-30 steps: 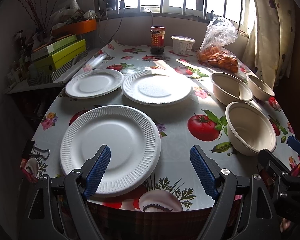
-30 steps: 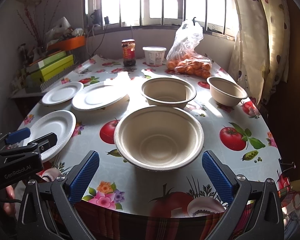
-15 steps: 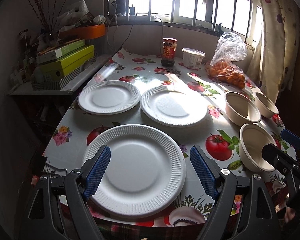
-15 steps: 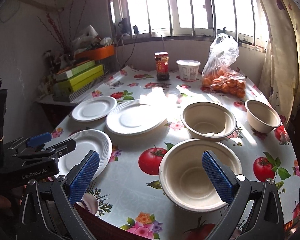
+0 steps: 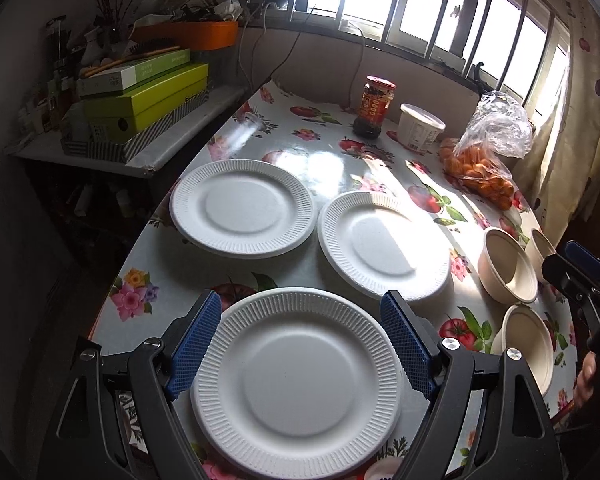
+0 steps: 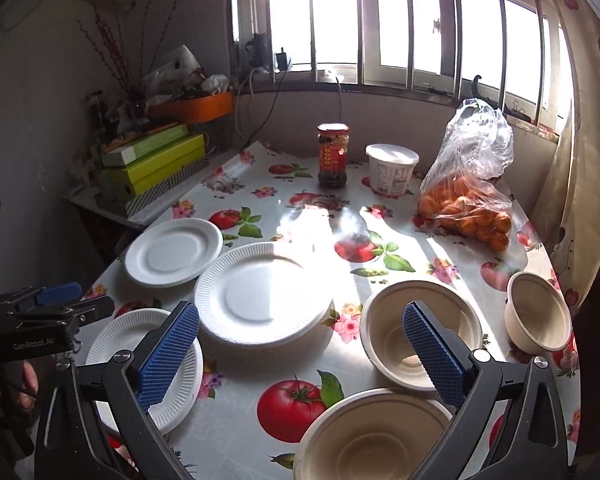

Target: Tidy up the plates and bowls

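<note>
Plates and bowls on tomato-print tablecloth [image 5: 324, 164]. 3 white plates: nearest plate [image 5: 296, 384] between spread jaws of left gripper [image 5: 300, 350], untouched; far-left plate [image 5: 242, 208] and sunlit plate [image 5: 384, 244] beyond. 3 beige bowls along right side: nearest bowl [image 6: 374, 436] under wide-open right gripper [image 6: 300, 354], middle bowl [image 6: 420, 334], smallest bowl [image 6: 538, 316] near curtain. Jar [image 6: 332, 156], tub [image 6: 392, 174], bagged oranges [image 6: 466, 208] by window.
</note>
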